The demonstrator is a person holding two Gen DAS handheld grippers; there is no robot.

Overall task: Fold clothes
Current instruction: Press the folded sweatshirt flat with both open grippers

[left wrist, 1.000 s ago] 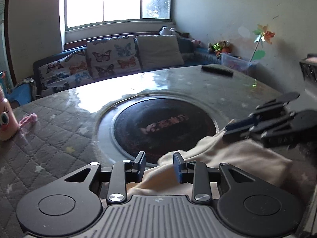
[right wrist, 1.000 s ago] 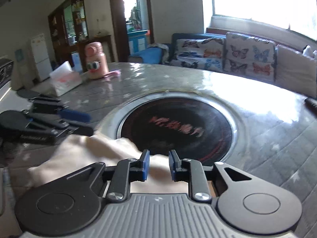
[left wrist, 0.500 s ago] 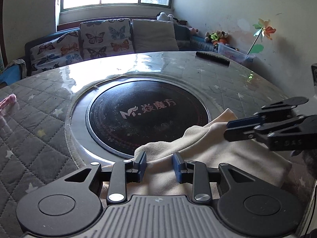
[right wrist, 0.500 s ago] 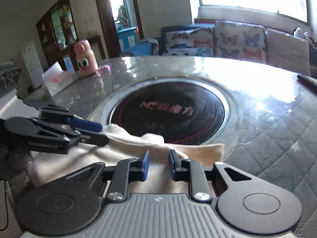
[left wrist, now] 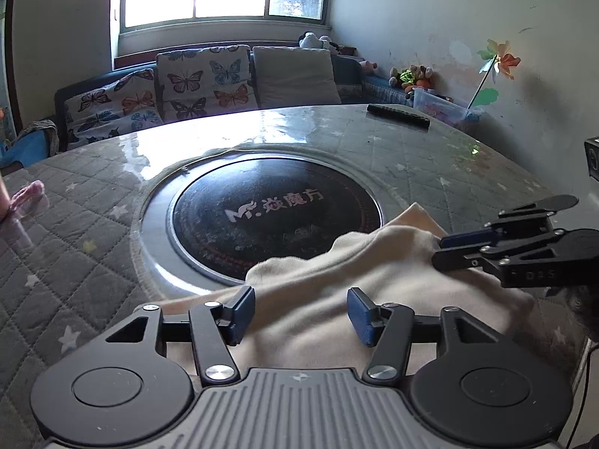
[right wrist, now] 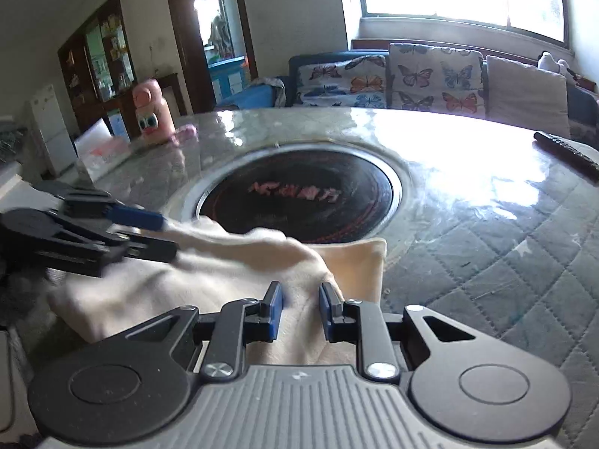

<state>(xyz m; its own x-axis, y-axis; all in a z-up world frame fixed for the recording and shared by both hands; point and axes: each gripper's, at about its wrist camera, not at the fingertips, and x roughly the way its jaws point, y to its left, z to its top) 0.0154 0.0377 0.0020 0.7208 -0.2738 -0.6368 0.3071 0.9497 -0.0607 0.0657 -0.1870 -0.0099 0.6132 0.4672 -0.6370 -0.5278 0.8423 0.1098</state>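
A round bench with a quilted grey, star-patterned cover under a glossy sheet carries a black circular heater plate at its centre, printed with a white "M" logo and Chinese characters. On the far side lies a black remote control; a pink cartoon-faced bottle stands on the bench's far left part in the right wrist view. Behind are a sofa with butterfly-print cushions, a window, and a paper pinwheel by the wall. A cream garment lies bunched on the near edge of the bench, its far edge overlapping the heater plate's rim. The left gripper hovers with its blue-padded fingers spread wide apart over the cloth, clasping nothing. The right gripper has its fingers narrowed around a raised ridge of the cream garment, pinching the fabric between the pads. Each gripper reaches across the cloth in the other's view, fingers close against the fabric.
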